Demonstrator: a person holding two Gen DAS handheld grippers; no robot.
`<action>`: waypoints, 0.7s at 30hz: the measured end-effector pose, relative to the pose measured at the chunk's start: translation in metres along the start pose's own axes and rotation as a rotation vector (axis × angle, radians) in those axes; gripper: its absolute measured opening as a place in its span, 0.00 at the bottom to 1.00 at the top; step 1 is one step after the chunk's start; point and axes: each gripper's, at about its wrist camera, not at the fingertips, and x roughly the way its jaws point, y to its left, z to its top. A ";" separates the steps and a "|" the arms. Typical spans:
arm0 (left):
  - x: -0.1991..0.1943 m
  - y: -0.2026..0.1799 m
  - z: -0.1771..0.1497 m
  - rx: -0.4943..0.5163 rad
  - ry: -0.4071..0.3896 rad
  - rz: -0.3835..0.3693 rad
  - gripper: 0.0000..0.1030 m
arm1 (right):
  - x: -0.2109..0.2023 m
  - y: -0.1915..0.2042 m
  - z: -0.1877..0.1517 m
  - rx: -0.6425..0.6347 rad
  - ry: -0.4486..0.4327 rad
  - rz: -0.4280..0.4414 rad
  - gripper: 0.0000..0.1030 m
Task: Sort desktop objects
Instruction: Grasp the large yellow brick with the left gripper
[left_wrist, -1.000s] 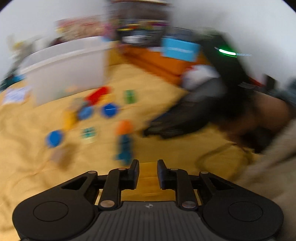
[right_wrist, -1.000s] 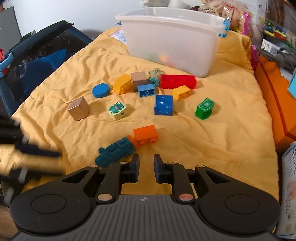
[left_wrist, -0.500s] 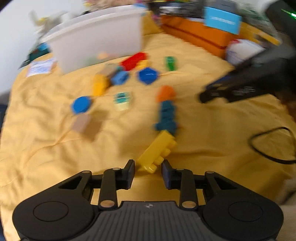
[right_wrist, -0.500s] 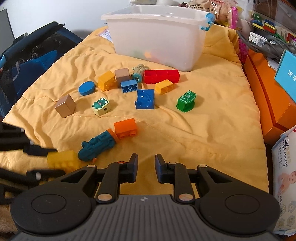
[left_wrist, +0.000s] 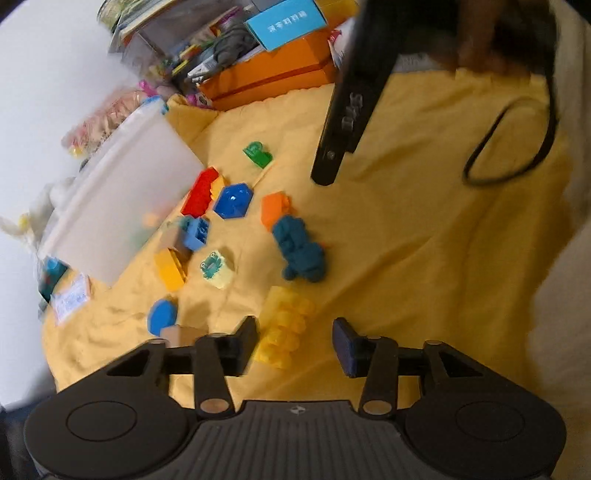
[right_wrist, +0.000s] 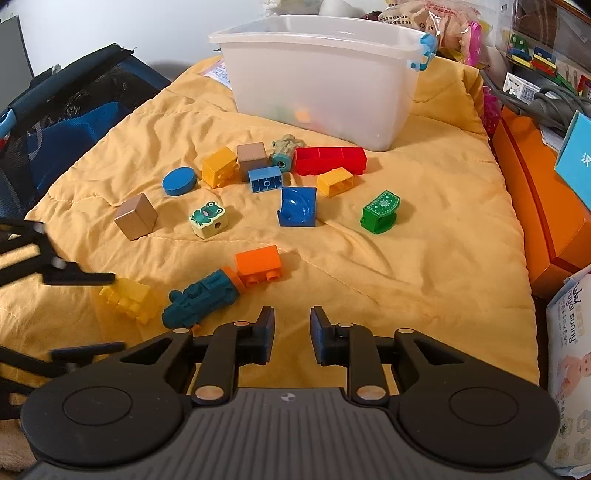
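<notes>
A yellow brick (left_wrist: 284, 332) lies on the yellow cloth (left_wrist: 406, 258) between the fingers of my left gripper (left_wrist: 295, 338). Those jaws are opening; the right pad stands clear of the brick. In the right wrist view the same brick (right_wrist: 129, 297) lies left of a teal toy train (right_wrist: 203, 297) with an orange brick (right_wrist: 258, 264). My right gripper (right_wrist: 291, 332) hovers over bare cloth, its jaws a narrow gap apart with nothing between. Farther off lie several loose blocks: a green one (right_wrist: 380, 212), a blue one (right_wrist: 297, 206), a red one (right_wrist: 330, 160) and a frog block (right_wrist: 208, 219).
A clear plastic bin (right_wrist: 325, 85) stands at the far end of the cloth. An orange box (right_wrist: 535, 206) and stacked items line the right side. A dark blue bag (right_wrist: 55, 122) sits off the left edge. A black cable loop (left_wrist: 509, 147) lies on the cloth.
The left gripper has sunk and rolled, and its jaws have spread off the yellow brick, which now rests on the cloth. The right gripper has barely moved.
</notes>
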 end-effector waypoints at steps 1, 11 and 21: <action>0.001 0.003 0.000 0.000 -0.011 -0.012 0.51 | 0.000 0.000 0.000 -0.001 -0.001 -0.002 0.24; 0.032 0.079 -0.015 -0.525 0.086 -0.164 0.27 | 0.002 -0.001 0.007 -0.002 -0.003 -0.004 0.28; 0.019 0.069 -0.029 -0.888 0.153 -0.171 0.27 | 0.043 -0.035 0.034 0.479 0.149 0.236 0.30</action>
